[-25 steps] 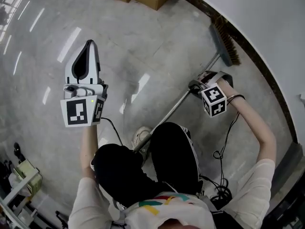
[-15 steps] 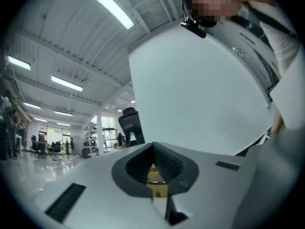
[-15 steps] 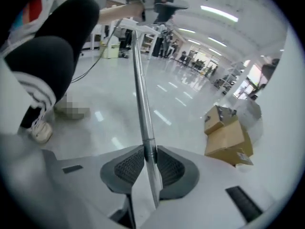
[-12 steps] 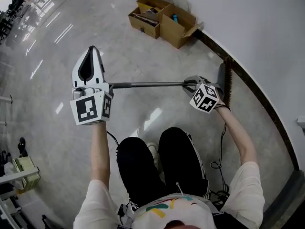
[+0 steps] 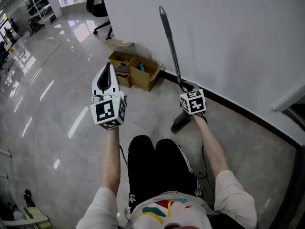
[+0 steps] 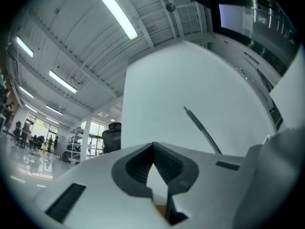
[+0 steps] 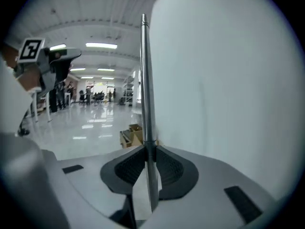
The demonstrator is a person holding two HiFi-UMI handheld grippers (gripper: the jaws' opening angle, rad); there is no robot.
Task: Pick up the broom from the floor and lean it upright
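Observation:
The broom stands nearly upright in front of the white wall. Its thin metal handle (image 5: 170, 44) rises from my right gripper (image 5: 185, 86), and its dark head (image 5: 180, 121) hangs just above the floor by the skirting. My right gripper (image 7: 148, 149) is shut on the handle (image 7: 144, 80), and its jaws have just been closing with the handle between them. Off to the left, my left gripper (image 5: 108, 67) is raised with nothing in it. In the left gripper view its jaws (image 6: 153, 146) are shut and the broom handle (image 6: 202, 130) shows slanting against the wall.
The white wall (image 5: 228, 42) with a dark skirting runs close behind the broom. Open cardboard boxes (image 5: 136, 70) sit on the glossy floor at the wall's foot. An office chair (image 5: 97, 8) stands farther back. The person's legs (image 5: 157, 166) are below the grippers.
The broom has swung from lying on the floor, through level, to nearly upright in the right gripper. Both grippers have risen, and the head view has tilted up towards the wall.

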